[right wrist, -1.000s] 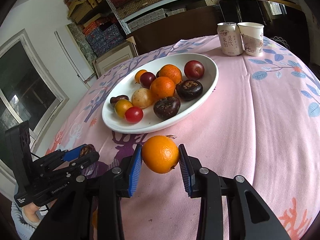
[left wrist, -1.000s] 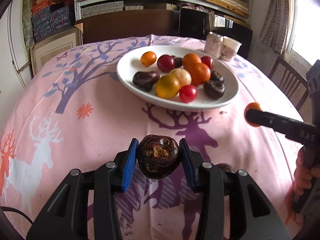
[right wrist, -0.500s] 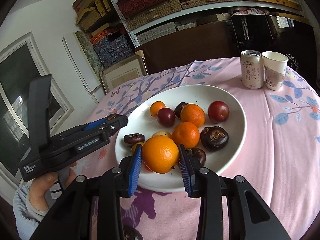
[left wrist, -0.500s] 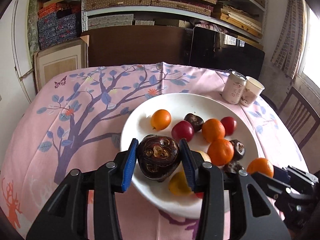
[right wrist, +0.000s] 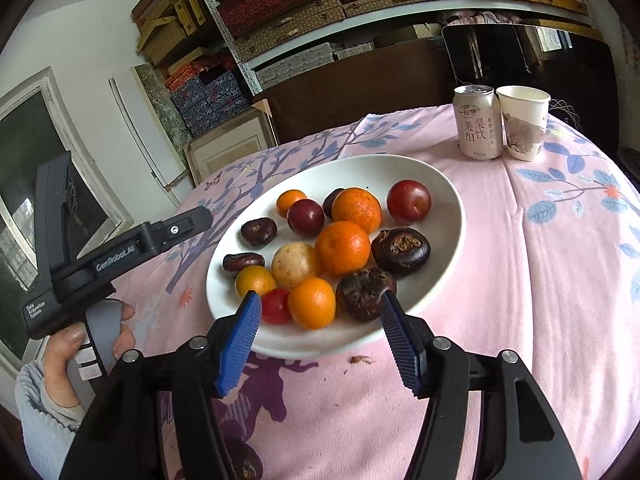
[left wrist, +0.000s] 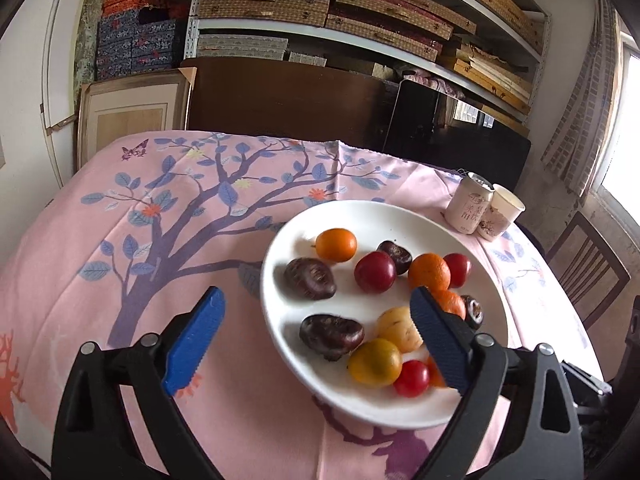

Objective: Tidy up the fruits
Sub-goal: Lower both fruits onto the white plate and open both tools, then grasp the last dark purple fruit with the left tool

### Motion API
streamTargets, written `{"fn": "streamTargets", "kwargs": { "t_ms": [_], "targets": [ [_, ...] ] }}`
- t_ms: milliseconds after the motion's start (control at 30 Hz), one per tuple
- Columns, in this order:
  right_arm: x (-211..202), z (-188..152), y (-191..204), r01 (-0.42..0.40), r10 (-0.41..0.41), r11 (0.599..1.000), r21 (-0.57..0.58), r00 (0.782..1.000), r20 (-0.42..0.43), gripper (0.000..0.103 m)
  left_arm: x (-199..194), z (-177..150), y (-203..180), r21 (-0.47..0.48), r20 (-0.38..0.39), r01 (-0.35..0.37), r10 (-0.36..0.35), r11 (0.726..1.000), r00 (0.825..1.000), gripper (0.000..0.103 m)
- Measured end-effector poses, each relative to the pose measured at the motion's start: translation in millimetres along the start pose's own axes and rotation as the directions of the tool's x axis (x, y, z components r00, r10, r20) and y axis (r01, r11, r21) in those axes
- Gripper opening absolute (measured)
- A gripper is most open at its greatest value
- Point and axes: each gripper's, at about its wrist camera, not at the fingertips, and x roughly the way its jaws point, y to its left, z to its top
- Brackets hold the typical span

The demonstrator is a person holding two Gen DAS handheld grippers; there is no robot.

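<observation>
Both grippers let go over the plate.

The left gripper (left wrist: 316, 336) and right gripper (right wrist: 320, 336) had just been opening, empty, above the white plate (right wrist: 440, 184). On it I counted four oranges, three plums, perhaps five dark chestnuts. One more dark fruit (right wrist: 244, 462) lay on the tablecloth (right wrist: 540, 280), nearest below the right gripper.

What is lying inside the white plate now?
The white plate holds oranges, red plums, dark water chestnuts, a pale potato-like fruit and small tomatoes. Anything beneath the pile is hidden.
</observation>
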Motion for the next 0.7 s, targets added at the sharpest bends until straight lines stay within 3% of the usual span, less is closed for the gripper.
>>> {"fn": "streamTargets", "kwargs": {
  "t_ms": [100,267,367,500,700],
  "targets": [
    [-8,-13,0,-0.007,0.007,1.000,0.002,1.000,-0.015,0.065,-15,-26,12,-0.009,-0.019,-0.054,0.054,0.999,0.998,0.093],
    [-28,-32,0,-0.021,0.021,1.000,-0.010,1.000,-0.017,0.072,-41,-65,21,-0.060,-0.055,-0.032,0.028,0.998,0.998,0.094],
    [-45,-41,0,-0.030,0.030,0.999,-0.019,1.000,0.004,0.078,-58,-82,5,0.019,-0.031,-0.059,0.060,0.998,0.998,0.097],
    [-61,-46,-7,-0.036,0.035,0.999,0.012,0.999,0.034,0.085,-71,-103,-25,0.142,-0.027,-0.028,0.032,0.990,0.999,0.098],
    [-64,-44,-18,-0.029,0.026,0.998,0.060,0.999,0.039,0.085,-64,-118,-69,0.330,-0.045,-0.030,0.048,0.943,0.998,0.098]
  ]
}}
